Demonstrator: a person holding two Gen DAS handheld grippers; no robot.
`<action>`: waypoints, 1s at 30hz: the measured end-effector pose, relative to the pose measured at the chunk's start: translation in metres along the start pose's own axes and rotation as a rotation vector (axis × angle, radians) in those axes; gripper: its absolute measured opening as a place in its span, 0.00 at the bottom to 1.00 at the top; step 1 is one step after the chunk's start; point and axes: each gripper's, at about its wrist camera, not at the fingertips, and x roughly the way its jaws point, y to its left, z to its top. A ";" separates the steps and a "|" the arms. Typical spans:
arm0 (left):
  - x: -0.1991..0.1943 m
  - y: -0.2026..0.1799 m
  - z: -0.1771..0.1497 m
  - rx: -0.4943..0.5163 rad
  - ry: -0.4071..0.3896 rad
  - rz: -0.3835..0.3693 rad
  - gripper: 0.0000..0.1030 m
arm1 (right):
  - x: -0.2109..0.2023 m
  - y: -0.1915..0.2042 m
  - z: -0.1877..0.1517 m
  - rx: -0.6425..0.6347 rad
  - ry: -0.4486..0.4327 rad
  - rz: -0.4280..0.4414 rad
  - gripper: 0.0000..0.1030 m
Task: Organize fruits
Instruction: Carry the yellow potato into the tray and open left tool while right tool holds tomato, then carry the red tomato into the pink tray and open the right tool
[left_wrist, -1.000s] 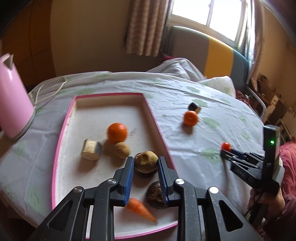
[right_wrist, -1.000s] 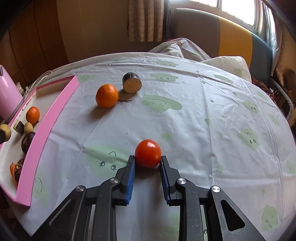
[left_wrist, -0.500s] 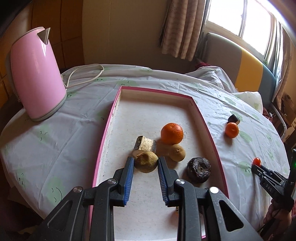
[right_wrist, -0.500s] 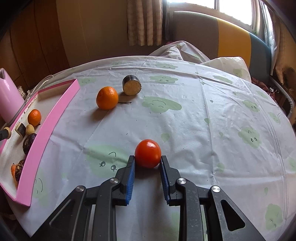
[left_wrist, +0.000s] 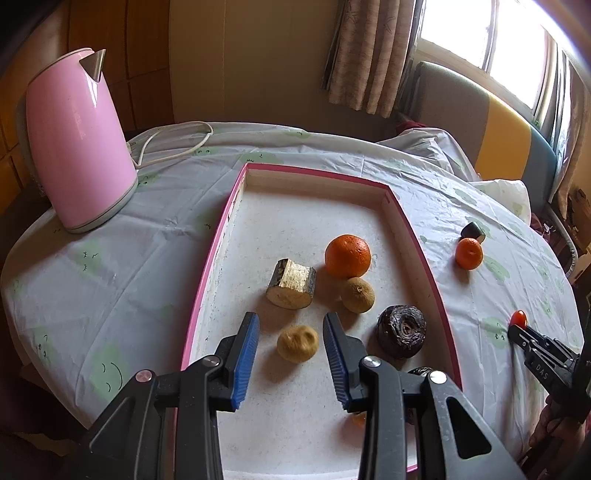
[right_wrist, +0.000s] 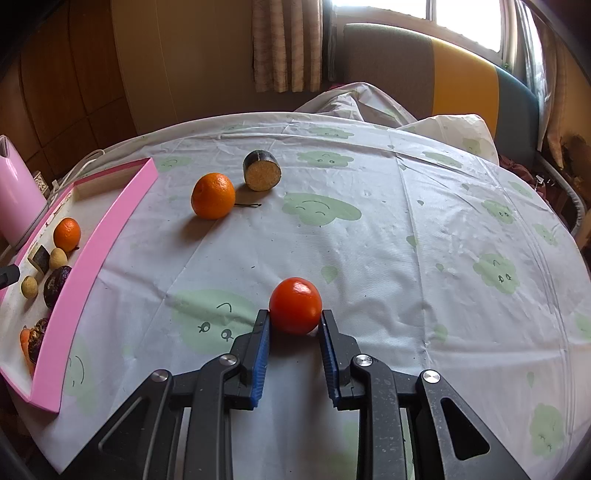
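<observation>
A pink-rimmed tray (left_wrist: 214, 258) holds an orange (left_wrist: 347, 255), a cut pale chunk (left_wrist: 291, 283), a small brown fruit (left_wrist: 357, 294) and a dark purple fruit (left_wrist: 402, 330). My left gripper (left_wrist: 291, 319) hangs over the tray and its jaws are opening. A round brown fruit (left_wrist: 297, 343) lies on the tray floor between them, clear of both pads. My right gripper (right_wrist: 294, 314) is shut on a red tomato (right_wrist: 295, 304) that rests on the tablecloth. Another orange (right_wrist: 213, 195) and a dark-skinned cut piece (right_wrist: 261, 170) lie on the cloth.
A pink kettle (left_wrist: 77, 140) with its white cord stands left of the tray. A carrot tip (left_wrist: 357, 419) shows behind my left gripper's right finger. The round table drops off at the near edge; a cushioned bench and window lie beyond.
My left gripper swung left over the tray, sank a little and let go of the brown fruit, which now lies on the tray floor. The right gripper and tomato stayed put.
</observation>
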 end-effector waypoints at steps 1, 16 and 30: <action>-0.001 0.000 0.000 0.001 -0.002 -0.001 0.35 | 0.000 0.000 0.000 0.000 0.001 0.000 0.26; -0.013 0.001 -0.009 0.008 -0.016 -0.012 0.35 | -0.018 0.022 0.010 -0.018 -0.013 0.089 0.25; -0.027 0.042 0.007 -0.076 -0.078 0.022 0.35 | -0.040 0.180 0.029 -0.313 0.000 0.464 0.25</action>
